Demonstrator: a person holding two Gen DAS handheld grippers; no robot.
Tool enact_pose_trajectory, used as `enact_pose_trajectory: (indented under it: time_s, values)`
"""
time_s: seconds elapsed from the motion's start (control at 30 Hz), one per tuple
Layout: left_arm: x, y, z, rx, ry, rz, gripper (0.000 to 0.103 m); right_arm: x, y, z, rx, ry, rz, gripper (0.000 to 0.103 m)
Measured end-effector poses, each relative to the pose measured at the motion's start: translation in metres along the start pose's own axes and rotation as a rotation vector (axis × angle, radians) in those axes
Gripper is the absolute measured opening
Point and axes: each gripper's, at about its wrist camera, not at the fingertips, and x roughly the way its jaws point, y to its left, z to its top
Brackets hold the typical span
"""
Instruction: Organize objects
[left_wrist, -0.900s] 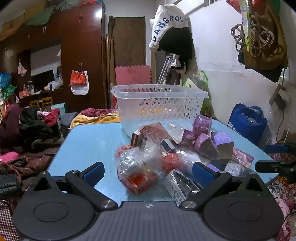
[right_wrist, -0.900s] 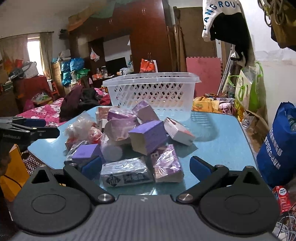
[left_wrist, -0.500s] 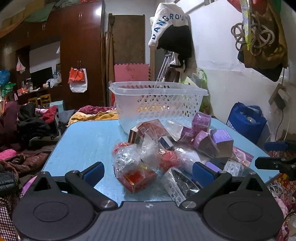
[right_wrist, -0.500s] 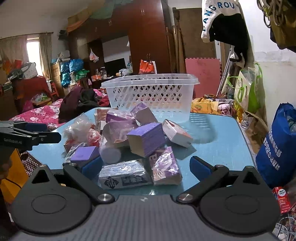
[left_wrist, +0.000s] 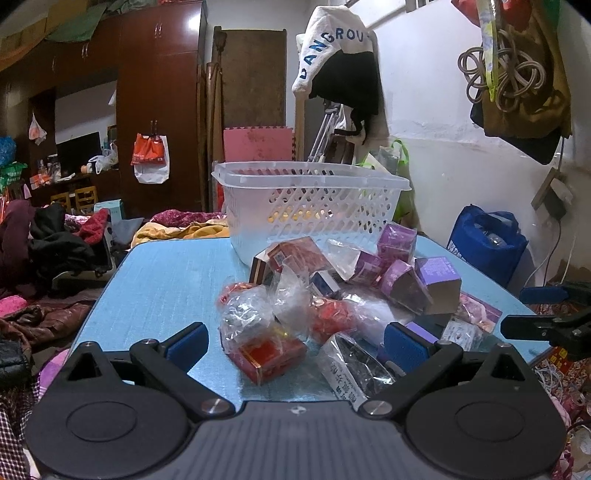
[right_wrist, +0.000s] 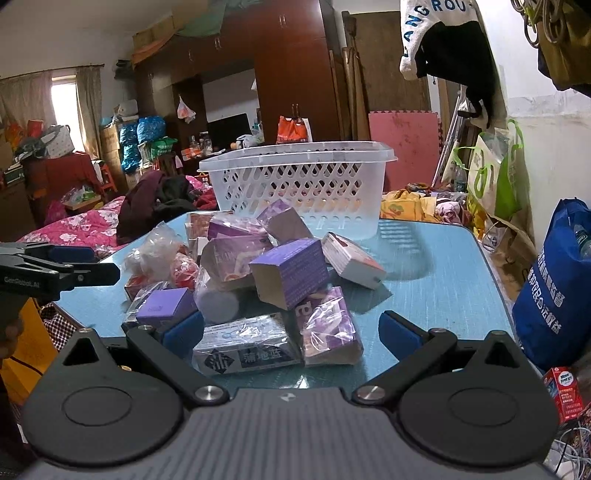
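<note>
A pile of small boxes and plastic-wrapped packets lies on a blue table (left_wrist: 166, 280). A white lattice basket (left_wrist: 310, 206) stands behind the pile; it also shows in the right wrist view (right_wrist: 299, 184). My left gripper (left_wrist: 295, 341) is open and empty at the table's near edge, with a red box (left_wrist: 267, 354) between its fingers. My right gripper (right_wrist: 291, 332) is open and empty, with a dark-labelled wrapped box (right_wrist: 245, 349) and a purple wrapped packet (right_wrist: 327, 332) between its fingers. A purple box (right_wrist: 291, 273) lies tilted in the pile's middle.
The right gripper shows at the right edge of the left wrist view (left_wrist: 546, 317), the left gripper at the left edge of the right wrist view (right_wrist: 48, 267). A blue bag (right_wrist: 554, 288) stands right of the table. Clothes lie heaped on the left (left_wrist: 44, 251).
Both grippers have shifted slightly toward the pile, with small changes of view. Both stay open. Nothing on the table has moved.
</note>
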Motion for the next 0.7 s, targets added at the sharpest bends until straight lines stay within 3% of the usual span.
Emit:
enact_pose_trajectory:
  time_s: [0.7]
  values:
    - [-0.0002,-0.001,-0.0003,-0.007,-0.009,0.005,0.102,0.0043,-0.0014,-0.0024,-0.001,0.011,0.008,0.103]
